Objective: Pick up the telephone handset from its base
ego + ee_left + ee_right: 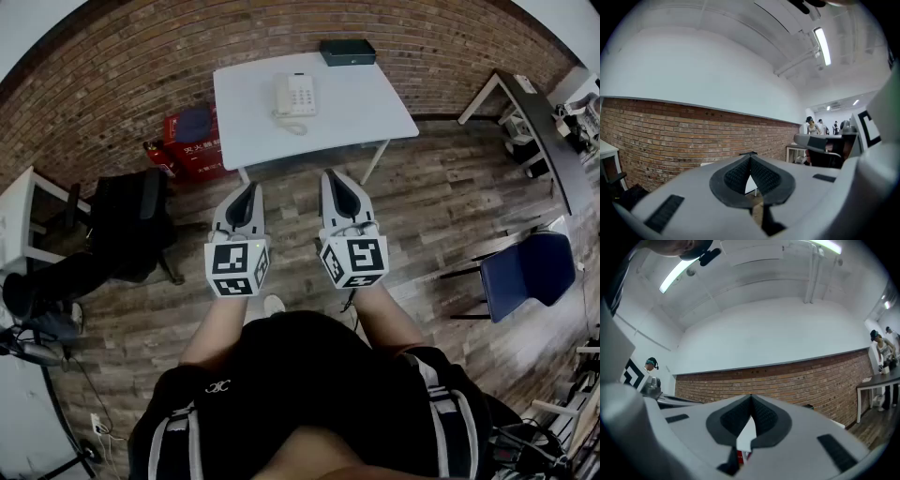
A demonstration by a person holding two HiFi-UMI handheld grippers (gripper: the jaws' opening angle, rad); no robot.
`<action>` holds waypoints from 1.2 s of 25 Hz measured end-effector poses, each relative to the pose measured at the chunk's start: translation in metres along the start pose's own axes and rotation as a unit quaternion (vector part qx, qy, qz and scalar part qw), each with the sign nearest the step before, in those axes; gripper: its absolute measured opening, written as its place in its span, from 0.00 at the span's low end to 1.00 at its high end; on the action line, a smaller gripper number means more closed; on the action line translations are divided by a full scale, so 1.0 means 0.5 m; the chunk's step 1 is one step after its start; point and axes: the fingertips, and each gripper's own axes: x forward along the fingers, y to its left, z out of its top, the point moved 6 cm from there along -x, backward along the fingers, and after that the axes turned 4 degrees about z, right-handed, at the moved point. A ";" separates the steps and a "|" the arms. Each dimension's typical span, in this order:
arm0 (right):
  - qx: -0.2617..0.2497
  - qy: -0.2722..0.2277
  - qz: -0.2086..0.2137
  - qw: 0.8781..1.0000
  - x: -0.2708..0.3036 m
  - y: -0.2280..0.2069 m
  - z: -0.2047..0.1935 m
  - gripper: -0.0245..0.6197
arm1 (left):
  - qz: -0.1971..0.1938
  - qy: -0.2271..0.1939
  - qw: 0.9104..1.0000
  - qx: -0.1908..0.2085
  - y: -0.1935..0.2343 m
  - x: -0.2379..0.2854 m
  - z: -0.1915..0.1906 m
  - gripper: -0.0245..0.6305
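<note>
Hiding telephone (295, 95) in gripper views, left tool (750, 158), right tool (751, 399) sit closed

Right claw (750, 398), jaws together, faces brick wall (801, 379).

left gripper (248, 186) closed, right gripper (333, 174) closed, empty

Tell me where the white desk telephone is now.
In the head view, the white desk telephone sits near the middle of the white rectangular table, with a dark flat box just beyond it by the brick wall.
</note>
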 end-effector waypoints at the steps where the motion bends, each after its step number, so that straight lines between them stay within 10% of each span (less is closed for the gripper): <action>1: 0.000 -0.001 0.002 1.000 0.005 0.005 0.000 0.03 | 0.000 -0.001 1.000 0.000 0.006 0.000 0.002 0.04; 30: -0.001 -0.005 -0.039 0.999 0.143 0.091 -0.049 0.03 | -0.053 -0.011 0.999 0.008 0.165 0.085 -0.011 0.04</action>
